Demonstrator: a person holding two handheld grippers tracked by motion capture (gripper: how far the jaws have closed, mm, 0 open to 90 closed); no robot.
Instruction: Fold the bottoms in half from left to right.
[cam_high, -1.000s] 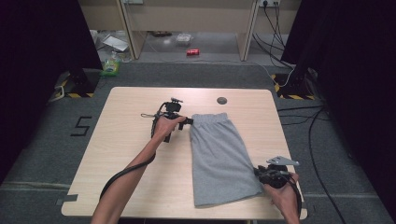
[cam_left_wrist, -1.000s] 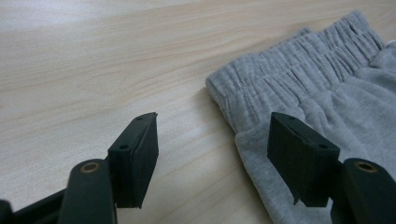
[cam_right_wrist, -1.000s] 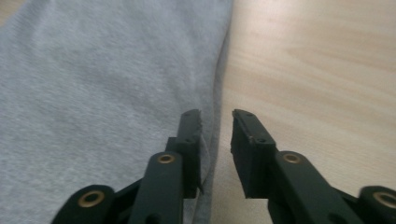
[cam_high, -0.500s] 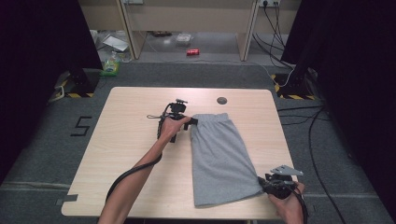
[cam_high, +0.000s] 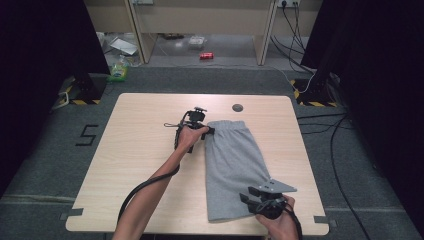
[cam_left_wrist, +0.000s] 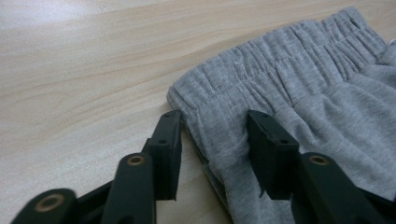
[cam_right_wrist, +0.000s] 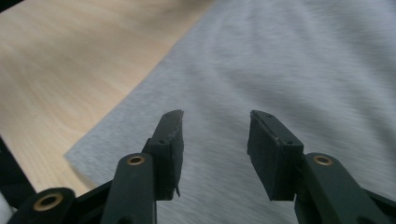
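Folded grey shorts (cam_high: 232, 165) lie lengthwise on the wooden table (cam_high: 145, 150), with the elastic waistband at the far end. My left gripper (cam_high: 210, 131) is at the waistband's left corner. In the left gripper view its jaws (cam_left_wrist: 215, 126) have just been closing and straddle the edge of the shorts (cam_left_wrist: 299, 79); one pad is over bare wood, the other on cloth, and they are not clamped. My right gripper (cam_high: 246, 198) hovers at the near hem. Its jaws (cam_right_wrist: 215, 126) have just been opening, and stand open above the flat grey fabric (cam_right_wrist: 289, 60) with nothing between them.
A round cable grommet (cam_high: 238, 107) sits in the table near its far edge. On the floor beyond the table are a red can (cam_high: 206, 56) and a green bottle (cam_high: 118, 71). Cables (cam_high: 320, 130) run along the floor at the right.
My right gripper has slid left from the shorts' right edge to over the near hem, its jaws wider. The left gripper has edged right onto the waistband corner.
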